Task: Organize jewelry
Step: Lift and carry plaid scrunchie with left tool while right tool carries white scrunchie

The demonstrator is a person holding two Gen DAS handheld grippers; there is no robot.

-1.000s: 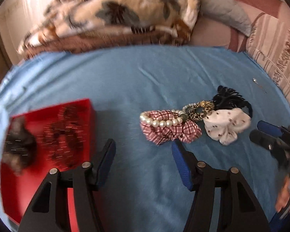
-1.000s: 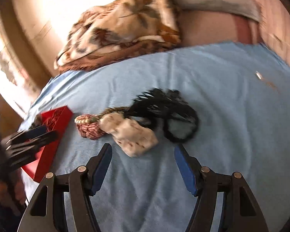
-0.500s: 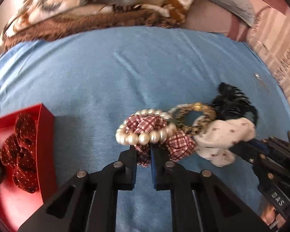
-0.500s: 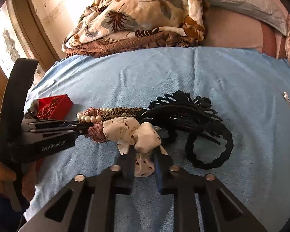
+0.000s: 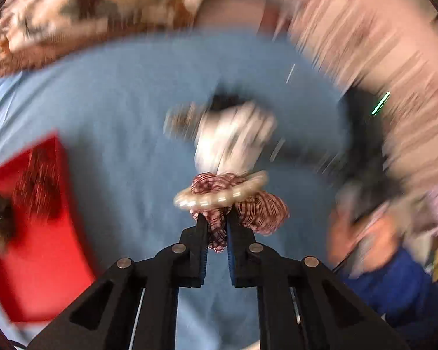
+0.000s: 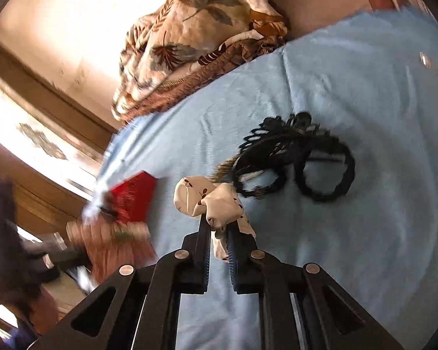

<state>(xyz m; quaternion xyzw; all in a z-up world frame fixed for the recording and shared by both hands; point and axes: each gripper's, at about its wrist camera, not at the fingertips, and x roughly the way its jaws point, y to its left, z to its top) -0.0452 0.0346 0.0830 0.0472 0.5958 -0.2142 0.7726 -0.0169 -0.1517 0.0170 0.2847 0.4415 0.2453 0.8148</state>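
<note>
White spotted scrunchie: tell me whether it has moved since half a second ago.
Yes. The right gripper has lifted the white scrunchie off the blue sheet, away from the black hair clip.

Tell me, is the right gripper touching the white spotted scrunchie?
Touching. The right wrist view shows the right gripper with its jaws shut on the white spotted scrunchie, the fabric pinched between the fingers and bunching out above them.

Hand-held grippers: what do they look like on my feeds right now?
Both match: the left hand-held gripper and right hand-held gripper have black angular frames with triangular cutouts, round silver pivot pins, and two straight fingers lined with blue ridged pads. A blue sleeve shows, blurred, behind one.
</note>
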